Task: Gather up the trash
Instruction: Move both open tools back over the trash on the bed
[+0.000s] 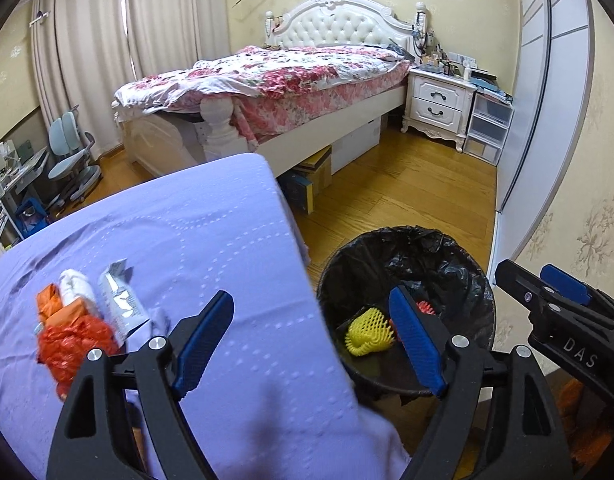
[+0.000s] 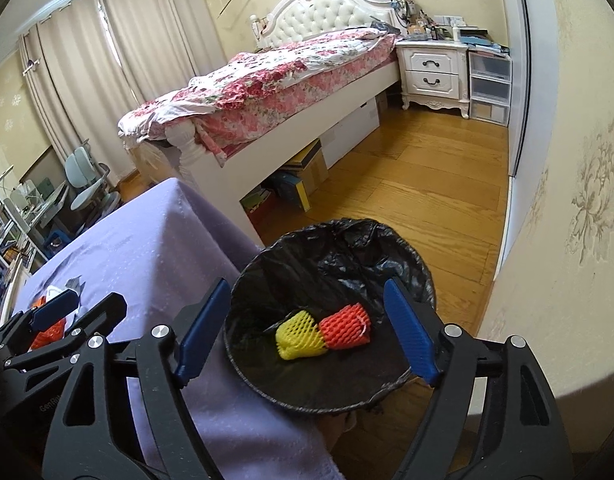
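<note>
My right gripper (image 2: 307, 332) hangs wide open and empty above the black-lined trash bin (image 2: 267, 256), where a yellow foam net (image 2: 297, 338) and a red foam net (image 2: 345, 330) lie. My left gripper (image 1: 313, 340), also spread and empty, straddles the purple-covered table's (image 1: 187, 232) edge. Remaining wrappers (image 1: 87, 312) sit there, probably next.

Yellow foam net (image 2: 299, 340) and orange foam net (image 2: 346, 330) lie touching inside black-lined bin (image 2: 327, 240).
</note>
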`<state>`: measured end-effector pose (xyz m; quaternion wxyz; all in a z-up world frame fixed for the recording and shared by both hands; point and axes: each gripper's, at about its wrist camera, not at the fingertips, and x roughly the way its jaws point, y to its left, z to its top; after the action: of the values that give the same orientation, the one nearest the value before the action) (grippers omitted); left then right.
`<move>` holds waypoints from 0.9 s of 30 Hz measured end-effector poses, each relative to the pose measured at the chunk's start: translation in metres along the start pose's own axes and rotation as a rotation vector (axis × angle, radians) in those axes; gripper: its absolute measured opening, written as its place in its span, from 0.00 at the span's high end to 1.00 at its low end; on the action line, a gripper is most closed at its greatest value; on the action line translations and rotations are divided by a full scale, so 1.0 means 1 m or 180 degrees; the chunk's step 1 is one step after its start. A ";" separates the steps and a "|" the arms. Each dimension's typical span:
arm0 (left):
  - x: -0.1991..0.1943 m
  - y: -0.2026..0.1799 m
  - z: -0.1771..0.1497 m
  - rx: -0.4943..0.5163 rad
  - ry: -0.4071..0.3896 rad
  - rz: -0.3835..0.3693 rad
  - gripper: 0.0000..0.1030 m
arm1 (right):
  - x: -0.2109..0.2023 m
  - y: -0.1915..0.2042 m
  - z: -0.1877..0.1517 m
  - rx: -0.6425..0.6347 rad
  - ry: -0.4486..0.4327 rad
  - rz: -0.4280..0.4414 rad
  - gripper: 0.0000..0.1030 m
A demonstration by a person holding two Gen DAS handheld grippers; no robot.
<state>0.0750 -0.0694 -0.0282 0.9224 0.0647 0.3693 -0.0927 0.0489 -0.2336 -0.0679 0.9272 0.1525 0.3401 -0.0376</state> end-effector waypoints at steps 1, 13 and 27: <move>-0.004 0.005 -0.002 -0.0020 0.0003 0.0030 0.22 | -0.002 0.005 -0.002 -0.0027 0.0013 0.0009 0.25; -0.045 0.075 -0.043 -0.0283 0.0024 0.0302 0.22 | -0.025 0.069 -0.039 -0.0281 0.0169 0.0226 0.25; -0.071 0.176 -0.099 -0.0762 0.0153 0.0766 0.22 | -0.033 0.159 -0.071 -0.0814 0.0345 0.0545 0.25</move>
<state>-0.0028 0.1295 -0.0411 0.9188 0.0003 0.3893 0.0646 0.0074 -0.0615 -0.0565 0.9191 0.0635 0.3774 0.0935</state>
